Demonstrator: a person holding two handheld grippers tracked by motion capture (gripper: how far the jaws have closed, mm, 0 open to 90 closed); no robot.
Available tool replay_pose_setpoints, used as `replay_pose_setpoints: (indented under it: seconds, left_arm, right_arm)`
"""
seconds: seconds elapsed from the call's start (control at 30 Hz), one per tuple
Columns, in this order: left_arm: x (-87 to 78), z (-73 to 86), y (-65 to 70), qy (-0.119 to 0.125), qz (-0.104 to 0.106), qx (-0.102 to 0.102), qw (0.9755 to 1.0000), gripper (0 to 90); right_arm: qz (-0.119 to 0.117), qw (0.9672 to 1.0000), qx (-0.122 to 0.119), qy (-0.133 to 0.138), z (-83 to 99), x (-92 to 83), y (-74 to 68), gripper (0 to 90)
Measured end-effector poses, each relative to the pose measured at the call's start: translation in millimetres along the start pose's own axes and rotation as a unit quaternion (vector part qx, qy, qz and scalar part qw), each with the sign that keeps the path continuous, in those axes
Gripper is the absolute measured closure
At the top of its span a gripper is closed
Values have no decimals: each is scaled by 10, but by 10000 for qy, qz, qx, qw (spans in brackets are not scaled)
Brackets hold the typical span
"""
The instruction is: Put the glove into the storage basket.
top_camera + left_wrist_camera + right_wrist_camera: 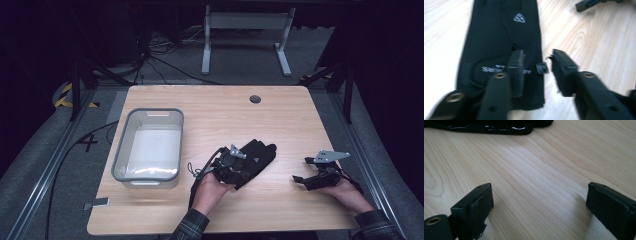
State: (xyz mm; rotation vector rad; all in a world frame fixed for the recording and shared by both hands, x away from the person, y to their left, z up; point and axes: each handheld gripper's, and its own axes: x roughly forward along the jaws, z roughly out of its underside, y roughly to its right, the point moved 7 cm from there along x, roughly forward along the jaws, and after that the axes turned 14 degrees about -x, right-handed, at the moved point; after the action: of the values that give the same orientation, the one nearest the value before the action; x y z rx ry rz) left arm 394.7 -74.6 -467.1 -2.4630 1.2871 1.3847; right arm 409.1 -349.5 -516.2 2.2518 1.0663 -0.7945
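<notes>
A black glove [259, 156] with white logos lies flat near the middle of the wooden table [210, 115]. My left gripper [239, 161] rests over the glove's cuff end. In the left gripper view the gripper [537, 58] is open, with one jaw above the glove [499, 32] and the other above bare wood beside its edge, a small black tab [542, 67] between them. My right gripper [301, 170] is held low to the right of the glove. Its jaws [540, 192] stand wide open over bare wood, with the glove's edge [486, 126] farther ahead.
A grey plastic bin [149, 147] stands on the left part of the table, with nothing seen inside. A round cable hole [255, 99] sits near the far edge. The right gripper's jaw tip [586, 3] shows at the top of the left gripper view.
</notes>
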Motion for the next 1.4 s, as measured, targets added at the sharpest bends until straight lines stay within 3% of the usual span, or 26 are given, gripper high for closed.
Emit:
replay_pose_setpoints:
  seconds: [0.27, 0.53, 0.7, 1.07, 1.4]
  left_arm:
    - [77, -239, -109, 9, -98, 170, 9998, 343]
    - [226, -357, -146, -46, -167, 394, 9991, 222]
    - [302, -407, -202, -26, -209, 408, 9989, 157]
    - [490, -347, -296, -160, -314, 392, 9986, 109]
    - [606, -271, -300, -405, -541, 609, 9959, 108]
  right_arm:
    - [-2, 10000, 5, -6, -1, 2, 0, 72]
    - [-13, 10000, 10, -19, -1, 2, 0, 70]
    - [-20, 10000, 6, -13, -2, 3, 0, 70]
    - [-12, 10000, 10, -11, -5, 10, 2, 64]
    - [-9, 10000, 16, -12, -6, 11, 3, 62]
